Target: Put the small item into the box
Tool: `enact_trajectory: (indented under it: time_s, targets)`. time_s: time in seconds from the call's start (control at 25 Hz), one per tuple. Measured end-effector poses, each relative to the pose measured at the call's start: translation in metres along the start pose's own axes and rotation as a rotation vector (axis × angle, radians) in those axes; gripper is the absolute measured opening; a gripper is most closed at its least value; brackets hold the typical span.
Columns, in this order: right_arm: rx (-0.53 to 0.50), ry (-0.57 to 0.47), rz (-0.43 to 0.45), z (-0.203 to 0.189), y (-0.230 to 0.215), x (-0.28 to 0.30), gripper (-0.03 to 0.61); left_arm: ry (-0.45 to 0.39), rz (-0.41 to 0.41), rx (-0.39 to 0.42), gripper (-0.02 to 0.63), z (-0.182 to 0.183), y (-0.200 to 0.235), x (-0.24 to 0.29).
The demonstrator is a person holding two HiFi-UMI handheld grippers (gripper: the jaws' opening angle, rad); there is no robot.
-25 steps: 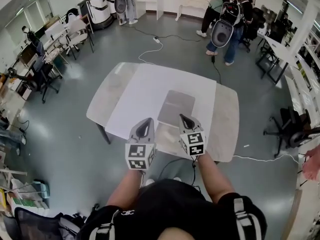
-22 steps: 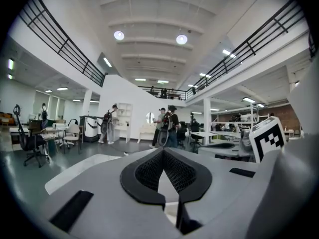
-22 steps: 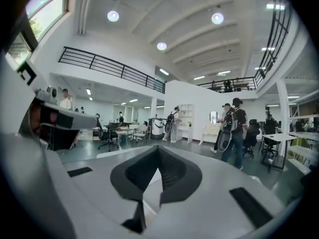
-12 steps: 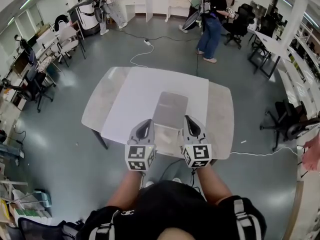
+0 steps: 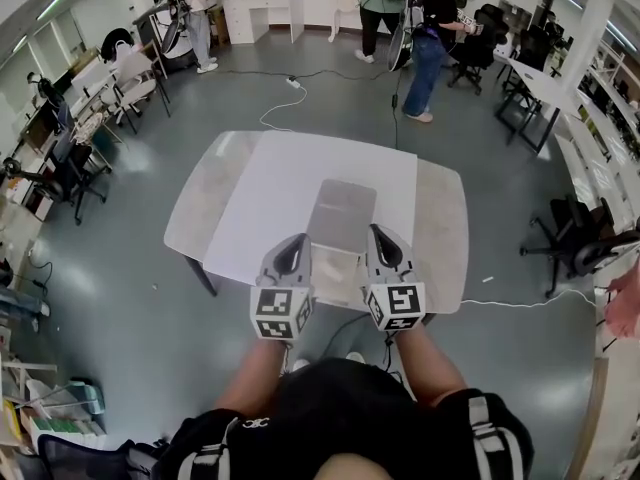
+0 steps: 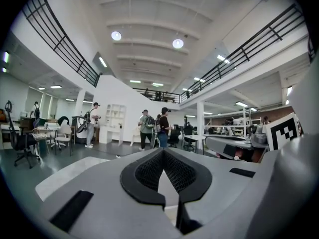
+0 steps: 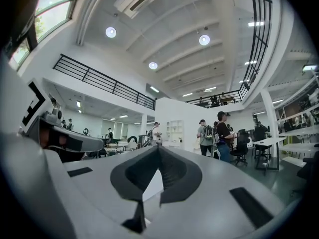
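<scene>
A pale grey box (image 5: 341, 220) lies on a white sheet (image 5: 285, 183) in the middle of the marble-topped table (image 5: 205, 193). No small item shows in any view. My left gripper (image 5: 295, 241) (image 6: 163, 151) hovers at the table's near edge, just left of the box, jaws together and empty. At the box's near right corner my right gripper (image 5: 378, 234) (image 7: 158, 148) is held the same way, shut with nothing in it. Both gripper views look level across the room over the closed tips, and the box is hidden in them.
Several people (image 5: 425, 28) stand at the far end of the room. A white cable (image 5: 288, 103) runs over the floor behind the table. Office chairs (image 5: 585, 253) stand to the right, and desks and chairs (image 5: 70, 148) to the left.
The head view has swung a little, so the box now sits between the two grippers. The right gripper has dropped slightly toward me. People at the back have walked about.
</scene>
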State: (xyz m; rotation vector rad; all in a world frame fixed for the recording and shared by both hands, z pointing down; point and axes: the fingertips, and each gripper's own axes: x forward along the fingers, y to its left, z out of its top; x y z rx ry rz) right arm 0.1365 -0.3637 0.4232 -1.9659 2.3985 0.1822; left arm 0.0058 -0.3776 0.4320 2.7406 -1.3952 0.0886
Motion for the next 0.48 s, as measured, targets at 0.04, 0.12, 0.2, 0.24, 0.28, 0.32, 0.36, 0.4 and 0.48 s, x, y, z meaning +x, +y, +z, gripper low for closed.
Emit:
enact_trajectory:
  time_s: [0.04, 0.12, 0.2, 0.24, 0.28, 0.32, 0.36, 0.4, 0.48]
  targets:
    - [0.000, -0.004, 0.001, 0.0014, 0.0007, -0.0001, 0.012, 0.000, 0.000, 0.000, 0.012, -0.0005, 0.0004, -0.0010]
    - [0.001, -0.010, -0.001, 0.0027, 0.0022, -0.0009, 0.013, 0.000, 0.000, 0.000, 0.012, -0.0020, 0.0009, -0.0034]
    - [0.000, -0.011, -0.004, 0.0028, 0.0030, -0.0021, 0.012, -0.001, 0.000, 0.000, 0.012, -0.0026, 0.0008, -0.0056]
    - [-0.001, -0.013, -0.004, 0.0032, 0.0035, -0.0025, 0.012, -0.002, 0.001, 0.000, 0.012, -0.0023, 0.0010, -0.0065]
    - [-0.003, -0.015, -0.003, 0.0040, 0.0043, -0.0025, 0.012, -0.004, 0.002, 0.000, 0.012, -0.0014, 0.0017, -0.0071]
    - [-0.004, -0.019, -0.001, 0.0049, 0.0052, -0.0020, 0.012, -0.007, 0.003, 0.001, 0.012, -0.0002, 0.0028, -0.0072]
    - [-0.005, -0.024, 0.002, 0.0060, 0.0062, -0.0011, 0.012, -0.009, 0.003, 0.002, 0.012, 0.0013, 0.0040, -0.0071]
    - [-0.006, -0.028, 0.005, 0.0073, 0.0071, 0.0000, 0.012, -0.012, 0.004, 0.004, 0.012, 0.0028, 0.0051, -0.0068]
    - [-0.008, -0.036, 0.009, 0.0098, 0.0086, 0.0027, 0.012, -0.017, 0.004, 0.009, 0.012, 0.0059, 0.0074, -0.0060]
